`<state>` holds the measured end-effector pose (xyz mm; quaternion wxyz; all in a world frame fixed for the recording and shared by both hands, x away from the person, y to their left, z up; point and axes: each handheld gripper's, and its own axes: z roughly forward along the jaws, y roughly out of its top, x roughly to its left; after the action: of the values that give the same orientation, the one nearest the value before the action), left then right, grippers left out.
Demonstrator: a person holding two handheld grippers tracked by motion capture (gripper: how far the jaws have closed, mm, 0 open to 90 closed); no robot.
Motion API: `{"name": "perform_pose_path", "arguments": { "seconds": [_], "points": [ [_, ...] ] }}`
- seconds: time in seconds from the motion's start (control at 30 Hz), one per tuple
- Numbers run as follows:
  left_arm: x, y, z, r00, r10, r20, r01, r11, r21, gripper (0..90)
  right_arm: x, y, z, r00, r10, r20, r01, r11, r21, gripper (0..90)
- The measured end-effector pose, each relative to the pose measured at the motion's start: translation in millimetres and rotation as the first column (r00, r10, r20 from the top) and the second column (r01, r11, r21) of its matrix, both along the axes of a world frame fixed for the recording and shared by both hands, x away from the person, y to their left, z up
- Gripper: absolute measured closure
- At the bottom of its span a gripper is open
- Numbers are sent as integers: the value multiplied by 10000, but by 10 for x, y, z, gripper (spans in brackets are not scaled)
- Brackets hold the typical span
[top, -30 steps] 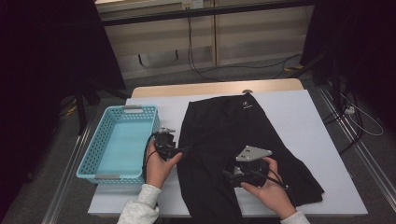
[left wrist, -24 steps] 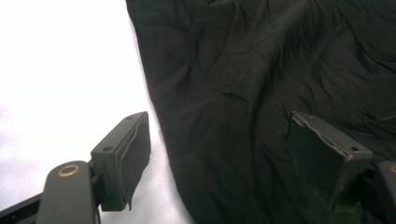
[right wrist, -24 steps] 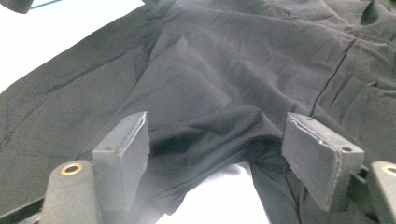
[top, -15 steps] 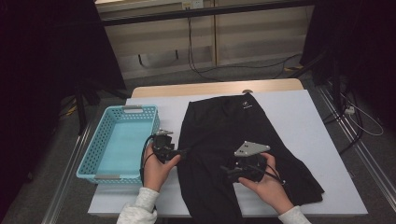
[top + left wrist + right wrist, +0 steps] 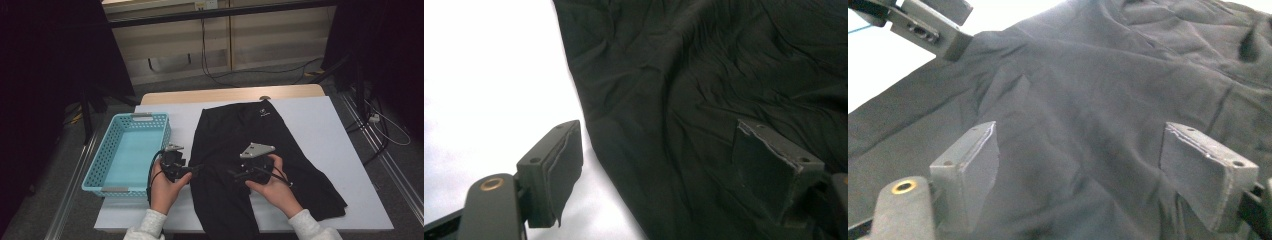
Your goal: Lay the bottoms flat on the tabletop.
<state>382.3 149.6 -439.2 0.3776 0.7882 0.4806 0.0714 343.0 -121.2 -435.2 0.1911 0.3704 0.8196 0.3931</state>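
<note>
The black pants (image 5: 250, 165) lie spread flat on the white tabletop (image 5: 320, 125), waistband toward the far edge and the two legs running back toward the near edge, where I stand; the right leg fans out toward the near right corner. A small white logo (image 5: 262, 114) sits just below the waistband.

My left gripper (image 5: 196, 169) is at the left edge of the fabric, about midway down that side. Its jaws are spread apart and grip nothing: in the left gripper view one pad (image 5: 561, 170) hangs over bare white tabletop and the other over the cloth, with the hem passing between them.

My right gripper (image 5: 235, 175) is over the middle of the pants, pointing toward the left one, the two tips near each other. Its jaws have just been opening and stand wide; in the right gripper view wrinkled black cloth lies beneath and between the pads (image 5: 973, 170), but they do not pinch it.

A turquoise basket (image 5: 100, 172) stands just beside the pants, along the left edge of the tabletop.
</note>
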Motion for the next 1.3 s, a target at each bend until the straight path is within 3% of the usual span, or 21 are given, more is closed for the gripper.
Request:
{"name": "perform_pose_path", "arguments": {
  "seconds": [0.2, 0.53, 0.8, 1.0, 1.17, 1.2, 1.27, 1.3],
  "points": [
    [-20, 32, -21, 10000, 40, 9, -40, 10000, 0, 214, 167, 125, 43, 9995, -211, 247, 208, 9997, 105, 173],
    [-44, 46, -8, 10000, 10, -5, -10, 10000, -3, 214, 544, 421, -11, 9986, -536, 22, 536, 9986, -41, 218],
    [-60, 56, 7, 10000, 37, -3, -37, 10000, -26, 210, 692, 587, -107, 9987, -472, -173, 470, 9988, -138, 259],
    [-81, 55, 28, 10000, -13, -34, 13, 10000, 4, 206, 791, 735, -169, 9990, -303, -331, 311, 9993, 227, 300],
    [-94, 43, 29, 10000, -35, -17, 34, 10000, -40, 207, 832, 896, -218, 9990, -100, -435, 108, 9998, 175, 298],
    [-95, 42, 26, 10000, -38, -31, 38, 10000, -32, 207, 837, 935, -246, 9991, -4, -415, 3, 10000, -3, 311],
    [-95, 43, 18, 10000, -64, -61, 64, 10000, -22, 206, 843, 970, -305, 9973, 284, -684, -306, 9990, -313, 442],
    [-97, 42, 15, 10000, -66, -71, 66, 10000, 12, 206, 844, 970, -316, 9978, 296, -601, -308, 9993, -205, 511]
  ]
}}
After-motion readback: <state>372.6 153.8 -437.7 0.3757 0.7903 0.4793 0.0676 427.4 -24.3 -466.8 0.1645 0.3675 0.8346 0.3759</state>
